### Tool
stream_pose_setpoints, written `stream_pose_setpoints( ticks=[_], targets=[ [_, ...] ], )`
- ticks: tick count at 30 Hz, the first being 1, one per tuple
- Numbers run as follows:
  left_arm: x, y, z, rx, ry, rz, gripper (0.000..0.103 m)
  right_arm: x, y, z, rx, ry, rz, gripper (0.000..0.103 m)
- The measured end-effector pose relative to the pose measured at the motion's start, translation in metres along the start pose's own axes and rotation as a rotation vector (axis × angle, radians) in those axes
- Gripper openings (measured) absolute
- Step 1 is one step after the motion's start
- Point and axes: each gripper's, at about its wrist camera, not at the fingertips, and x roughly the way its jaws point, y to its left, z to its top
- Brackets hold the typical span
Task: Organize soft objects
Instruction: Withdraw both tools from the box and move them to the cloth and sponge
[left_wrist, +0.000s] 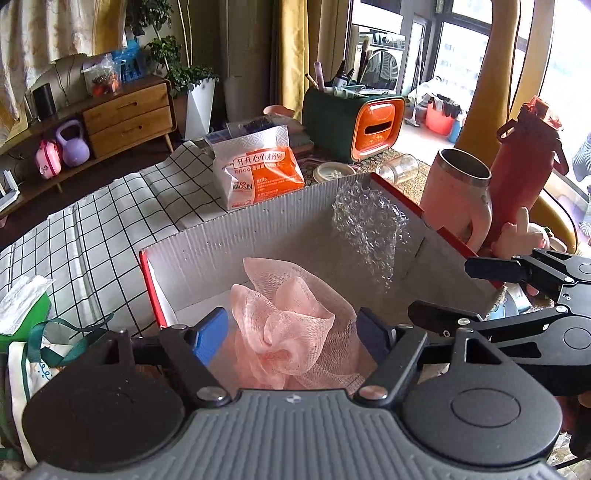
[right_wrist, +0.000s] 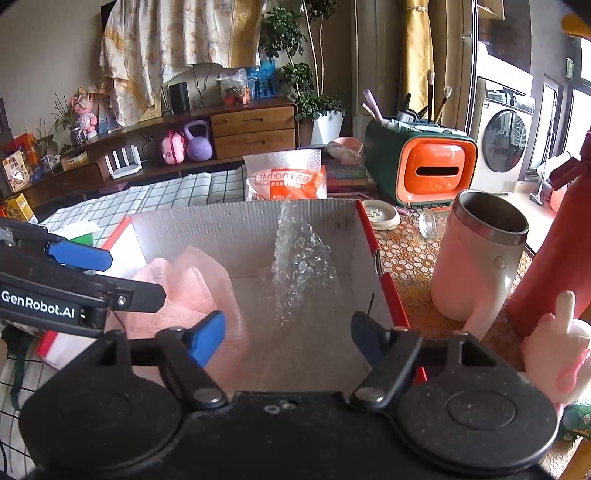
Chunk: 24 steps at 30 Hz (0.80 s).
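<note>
The left gripper (left_wrist: 291, 332) and the right gripper (right_wrist: 288, 336) both stand spread wide over the cardboard box (left_wrist: 229, 236), pads pressing on nothing. Inside it, the pink mesh cloth (left_wrist: 288, 325) lies toward seven o'clock and the bubble wrap (left_wrist: 369, 229) leans toward one o'clock

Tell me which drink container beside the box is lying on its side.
The small clear glass jar; it lies tipped over, while the pink steel-rimmed mug and the red bottle stand upright.

Checked tablecloth (left_wrist: 110, 206), cardboard box (left_wrist: 258, 225), pink mug (left_wrist: 458, 192)
</note>
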Motion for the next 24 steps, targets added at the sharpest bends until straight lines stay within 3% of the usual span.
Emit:
stream_pose_setpoints(
  ticks=[8,12,24],
  targets=[
    [-0.049,0.009,-0.014,-0.004,-0.06,-0.006,0.08,-0.036,0.016,-0.002,-0.013,-0.056,0.018,0.09],
    [-0.076,0.017,-0.024,-0.017,-0.09,-0.021,0.082,-0.057,0.031,-0.005,-0.043,-0.099,0.043,0.103],
    [-0.153,0.055,-0.074,-0.055,-0.164,-0.013,0.09,-0.101,0.091,-0.013,-0.076,-0.162,0.167,0.103]
  ],
)
